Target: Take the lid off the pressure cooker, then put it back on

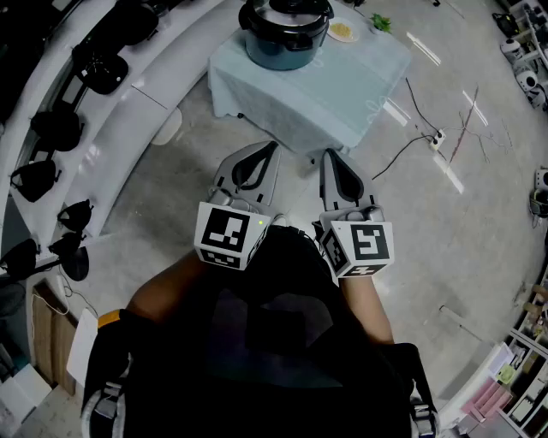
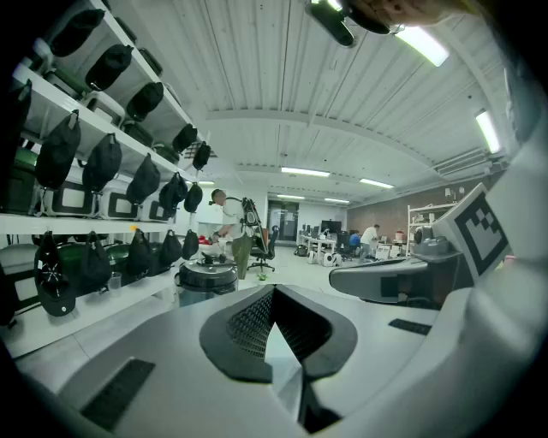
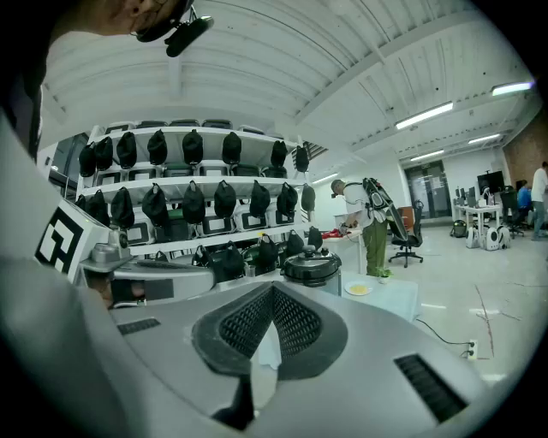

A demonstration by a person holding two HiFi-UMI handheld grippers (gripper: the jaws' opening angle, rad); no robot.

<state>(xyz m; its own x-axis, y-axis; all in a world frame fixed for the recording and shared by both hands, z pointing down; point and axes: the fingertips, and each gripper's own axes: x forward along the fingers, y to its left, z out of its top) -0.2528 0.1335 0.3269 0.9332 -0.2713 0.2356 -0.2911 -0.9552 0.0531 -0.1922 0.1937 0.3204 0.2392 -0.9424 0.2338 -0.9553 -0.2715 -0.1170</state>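
Nearest, the person's two hands hold the grippers side by side, close in against the body. Both point ahead and tilt slightly downward. The left gripper [image 1: 272, 147] has its jaws pressed together on nothing, and the right gripper [image 1: 328, 156] is likewise clenched and empty. Well ahead of both, across a stretch of floor [image 1: 171, 197], the pressure cooker [image 1: 285, 41] stands on the cloth-covered worktop [image 1: 342, 98]. Its lid [image 1: 285, 10] is on.
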